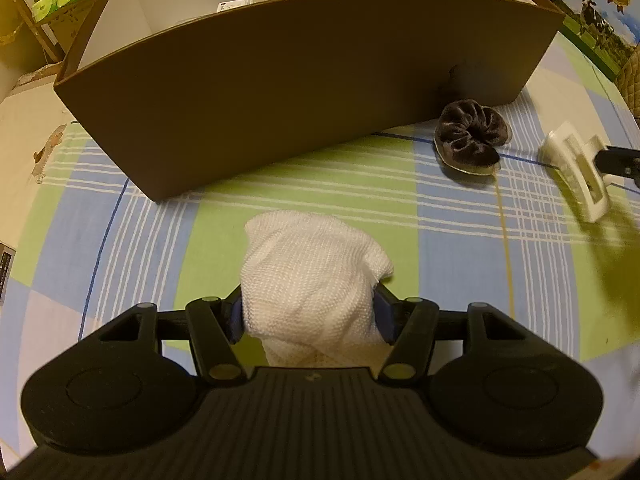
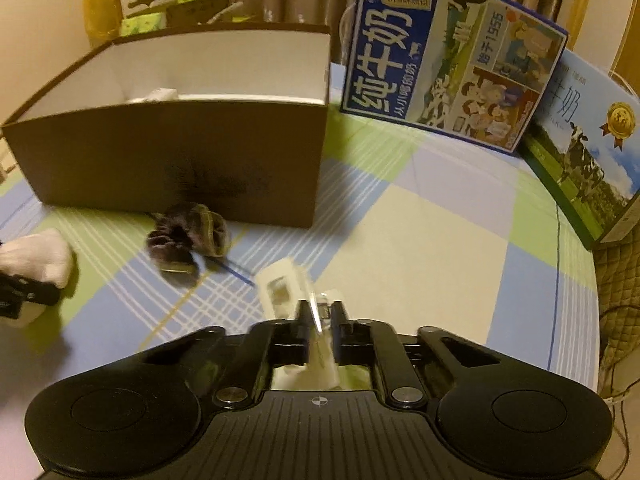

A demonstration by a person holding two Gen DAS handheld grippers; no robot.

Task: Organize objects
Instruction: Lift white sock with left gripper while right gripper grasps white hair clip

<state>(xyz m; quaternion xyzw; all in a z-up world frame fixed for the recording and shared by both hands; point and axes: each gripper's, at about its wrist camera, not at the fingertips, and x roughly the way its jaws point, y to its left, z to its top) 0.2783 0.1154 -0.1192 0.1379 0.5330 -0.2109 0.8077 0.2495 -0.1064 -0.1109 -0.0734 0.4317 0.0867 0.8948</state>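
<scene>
Two things are in the tongs at this moment, one in each. From the left wrist view, the left gripper (image 1: 310,316) is closed about halfway on a white knitted cloth bundle (image 1: 312,280), which bulges out ahead of the blue pads. This bundle looks soft and light; it gives under the squeeze, so I judge a grip across its thick middle is the safest, because a loose edge could slip out. Straight ahead of the tongs stands the brown cardboard box with white inside (image 1: 304,92), open at the top. Ahead and to the right, just before the box wall, lies a dark brown velvet scrunchie (image 1: 470,136) on the green and blue checked cloth (image 1: 460,240).

From the right wrist view, the right gripper (image 2: 322,320) is nearly closed on a white plastic claw hair clip (image 2: 280,286), held by its thin clear end. The clip seems stiff, smooth and light; so narrow a hold may let it turn, I think. The box (image 2: 168,160) is ahead and to the left, and the scrunchie (image 2: 186,236) lies before it. Right of the tongs stand blue milk cartons (image 2: 452,68).
</scene>
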